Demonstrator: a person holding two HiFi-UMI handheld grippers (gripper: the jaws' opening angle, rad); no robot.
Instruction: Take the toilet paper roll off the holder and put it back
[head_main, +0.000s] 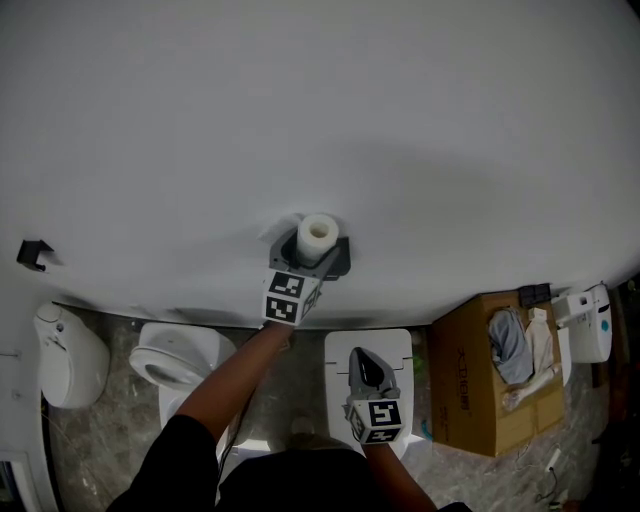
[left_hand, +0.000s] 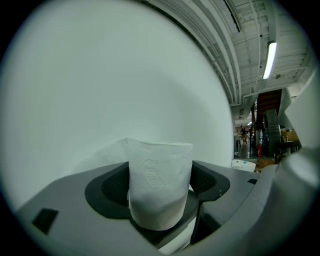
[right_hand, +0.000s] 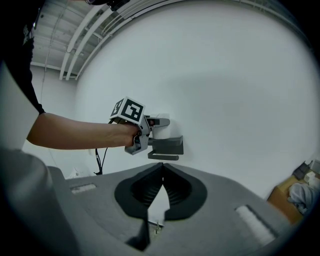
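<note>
The white toilet paper roll (head_main: 318, 238) stands at the dark grey holder (head_main: 338, 262) on the white wall. My left gripper (head_main: 308, 262) reaches up to it. In the left gripper view the roll (left_hand: 160, 180) fills the gap between the black pads (left_hand: 112, 187), which touch it on both sides. Whether the roll still rests on the holder's peg I cannot tell. My right gripper (head_main: 367, 368) hangs lower, away from the wall, shut with nothing in it; its tips (right_hand: 163, 167) meet. From there I see the holder (right_hand: 167, 146) and the left gripper (right_hand: 150, 131).
Below the wall stands a white toilet (head_main: 175, 360), with a white fixture (head_main: 70, 355) to its left. A white box-like unit (head_main: 398, 345) lies under the right gripper. An open cardboard box (head_main: 480, 385) and a white device (head_main: 590, 325) are at right. A black hook (head_main: 33, 253) sticks out of the wall.
</note>
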